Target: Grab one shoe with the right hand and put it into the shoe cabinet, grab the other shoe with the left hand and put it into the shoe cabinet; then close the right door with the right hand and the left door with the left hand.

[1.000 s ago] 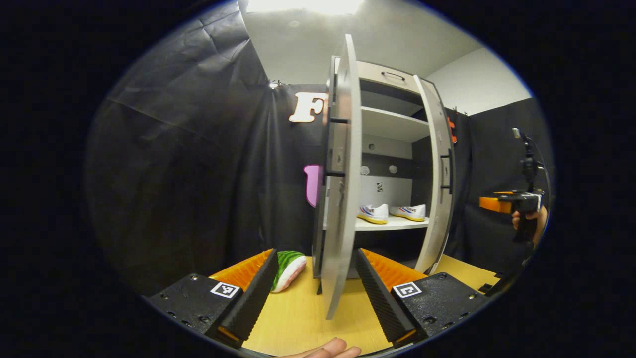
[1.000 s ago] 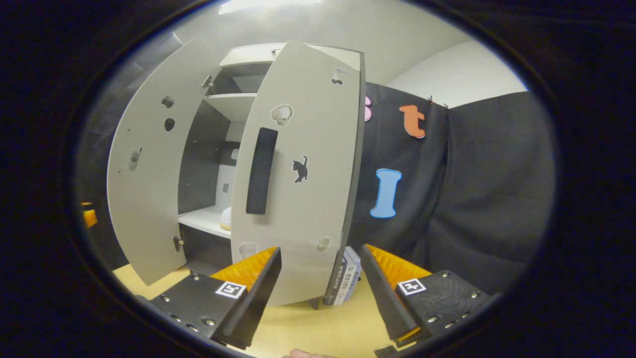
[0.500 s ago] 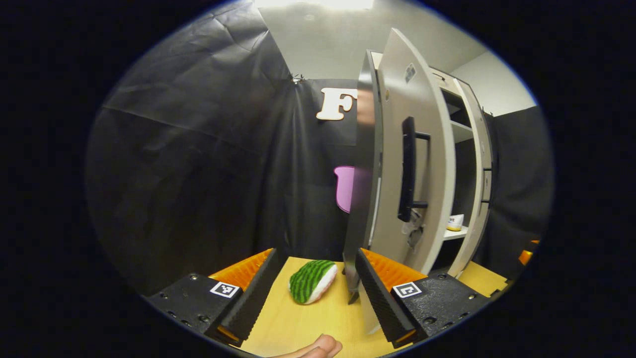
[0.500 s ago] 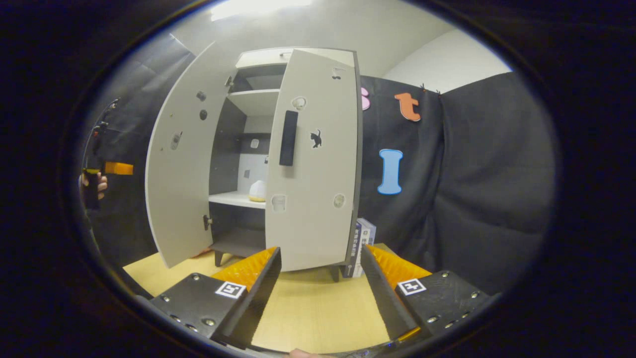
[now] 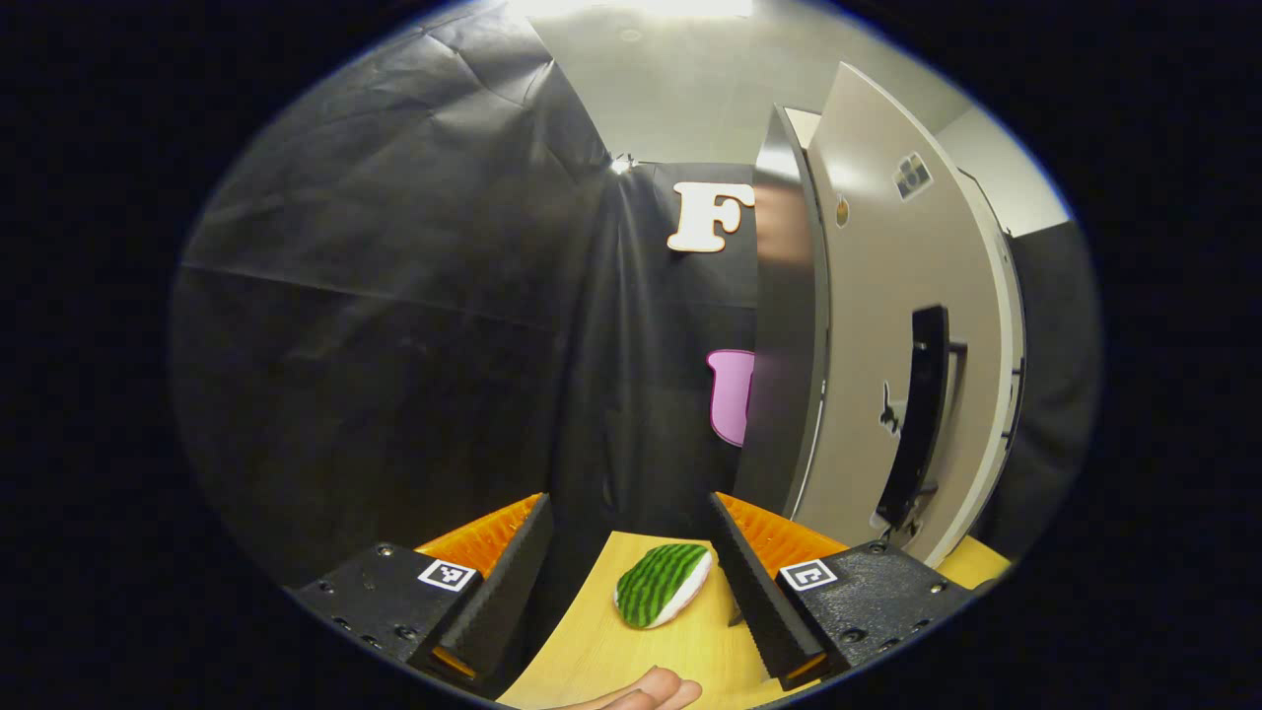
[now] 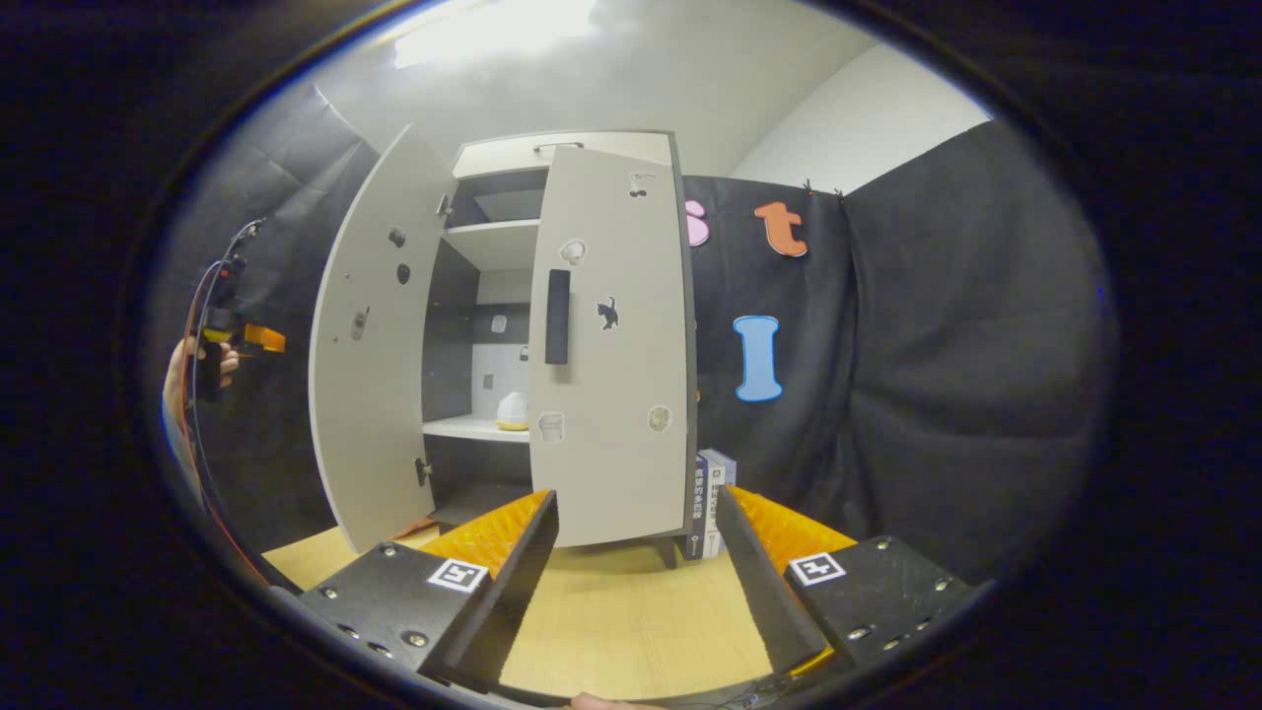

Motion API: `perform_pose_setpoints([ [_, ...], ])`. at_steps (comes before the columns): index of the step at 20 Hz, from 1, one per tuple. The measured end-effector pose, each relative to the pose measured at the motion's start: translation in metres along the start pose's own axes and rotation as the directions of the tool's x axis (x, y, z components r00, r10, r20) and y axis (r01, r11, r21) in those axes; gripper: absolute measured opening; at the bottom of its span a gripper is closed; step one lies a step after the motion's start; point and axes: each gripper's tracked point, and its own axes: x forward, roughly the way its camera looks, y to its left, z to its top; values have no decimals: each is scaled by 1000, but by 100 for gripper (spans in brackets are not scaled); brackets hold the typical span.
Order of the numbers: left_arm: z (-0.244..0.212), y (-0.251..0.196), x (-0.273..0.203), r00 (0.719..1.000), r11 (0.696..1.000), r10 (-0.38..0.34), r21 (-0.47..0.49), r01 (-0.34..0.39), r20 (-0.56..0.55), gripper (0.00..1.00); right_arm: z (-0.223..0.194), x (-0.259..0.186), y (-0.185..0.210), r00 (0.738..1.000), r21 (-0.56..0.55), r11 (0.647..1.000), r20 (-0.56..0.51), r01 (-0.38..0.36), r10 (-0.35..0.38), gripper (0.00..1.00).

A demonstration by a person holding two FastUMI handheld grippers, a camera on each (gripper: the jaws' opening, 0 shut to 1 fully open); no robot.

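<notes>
In the right gripper view the shoe cabinet [image 6: 567,153] stands on the wooden table. Its right door [image 6: 611,394], with a black handle [image 6: 557,316], lies almost flat against the front. The left door [image 6: 370,345] stands wide open. One white shoe [image 6: 511,410] shows on the shelf in the gap between the doors. My right gripper [image 6: 636,493] is open and empty, a little in front of the right door. My left gripper [image 5: 627,503] is open and empty, facing the outer side of the left door [image 5: 887,325] and its handle [image 5: 922,414]. It also shows far left as the left gripper [image 6: 246,338], held by a hand.
A green striped watermelon-like toy [image 5: 663,584] lies on the table between my left fingers. A box [image 6: 712,493] stands at the cabinet's right foot. The cabinet's dark side panel [image 5: 784,345] is just left of the open door. Black cloth walls surround the table.
My left gripper has swung from the door's edge round to its outer face, hiding the shelf and shoes. My right gripper has drawn back from the right door, which now sits nearer shut.
</notes>
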Motion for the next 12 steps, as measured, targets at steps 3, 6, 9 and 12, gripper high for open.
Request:
perform_pose_setpoints([
  [3,18,-28,-1,998,998,-60,0,60,15,94,0,-4,4,1000,-2,1000,6,-18,18,95],
  [6,23,-55,-5,994,994,-106,21,106,-1,93,-2,-8,4,1000,-9,1000,12,-17,17,95],
  [9,12,-81,-9,988,991,-135,11,136,-77,94,-7,-12,11,999,4,999,13,-49,49,95],
  [12,-1,-96,-13,981,991,-129,6,132,-146,95,-1,-26,29,989,59,987,37,-148,146,96],
])
